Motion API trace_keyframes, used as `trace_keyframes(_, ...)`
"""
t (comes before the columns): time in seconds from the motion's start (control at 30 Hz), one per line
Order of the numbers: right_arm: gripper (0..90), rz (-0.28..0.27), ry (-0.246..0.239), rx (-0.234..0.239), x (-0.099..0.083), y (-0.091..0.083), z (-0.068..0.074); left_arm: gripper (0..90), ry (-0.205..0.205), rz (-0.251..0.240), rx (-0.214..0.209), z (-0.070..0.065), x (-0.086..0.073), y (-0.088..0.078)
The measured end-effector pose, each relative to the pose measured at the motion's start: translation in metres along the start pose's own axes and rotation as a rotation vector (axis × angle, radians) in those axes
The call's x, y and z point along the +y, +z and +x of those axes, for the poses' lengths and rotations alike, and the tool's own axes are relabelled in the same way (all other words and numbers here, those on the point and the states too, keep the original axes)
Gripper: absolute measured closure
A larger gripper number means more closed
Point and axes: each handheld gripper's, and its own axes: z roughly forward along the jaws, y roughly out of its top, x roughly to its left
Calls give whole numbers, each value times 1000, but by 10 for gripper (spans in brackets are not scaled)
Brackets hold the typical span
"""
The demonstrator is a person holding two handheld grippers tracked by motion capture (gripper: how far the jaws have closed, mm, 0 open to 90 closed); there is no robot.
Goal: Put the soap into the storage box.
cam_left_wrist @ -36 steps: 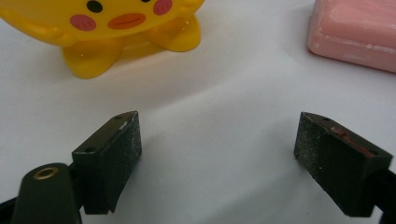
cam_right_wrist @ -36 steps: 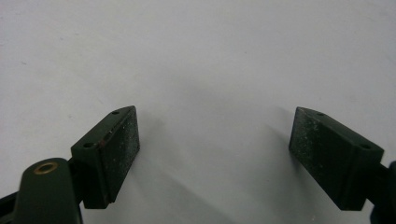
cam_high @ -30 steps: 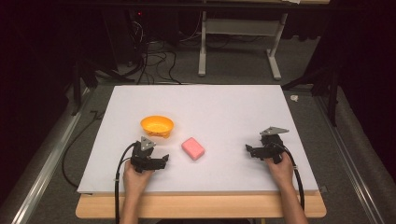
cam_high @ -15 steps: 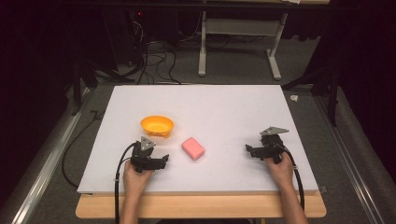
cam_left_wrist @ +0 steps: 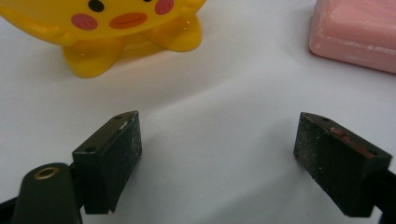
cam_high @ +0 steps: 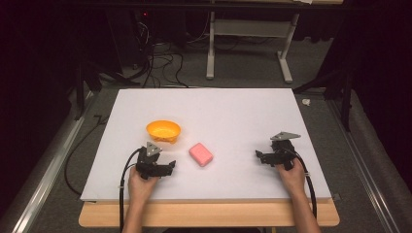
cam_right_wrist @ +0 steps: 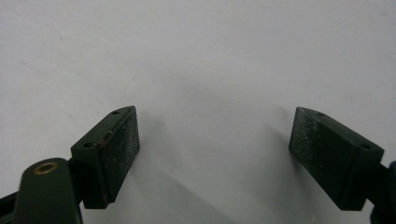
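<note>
Pink soap bar point(cam_high: 200, 154) lies flat on our white table point(cam_high: 233, 111) just right of the yellow bowl point(cam_high: 163, 131), while our left gripper point(cam_high: 168, 166), near both, and our right gripper point(cam_high: 259, 155), well apart, rest with jaws spread wide, gripping nothing.

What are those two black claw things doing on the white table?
A person holds a black two-jaw gripper in each hand, both low over the white table. The left gripper is open and points toward a yellow plastic bowl with a cartoon face and a pink rectangular soap bar. The right gripper is open too, over bare table. Neither one holds or touches anything.
</note>
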Motion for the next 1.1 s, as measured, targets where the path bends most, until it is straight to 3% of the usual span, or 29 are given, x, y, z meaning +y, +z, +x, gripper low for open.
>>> trace_keyframes(0.33, 168, 1, -2, 0, 0, 0, 0, 181, -2, -7, 15, -1, 0, -1)
trace_keyframes(0.77, 168, 0, -2, -1, 0, 0, 0, 181, -4, -51, -69, -13, 4, -11)
trace_keyframes(1.1, 168, -1, -5, -1, 0, 0, 0, 181, 10, -77, -101, -24, 8, -18)
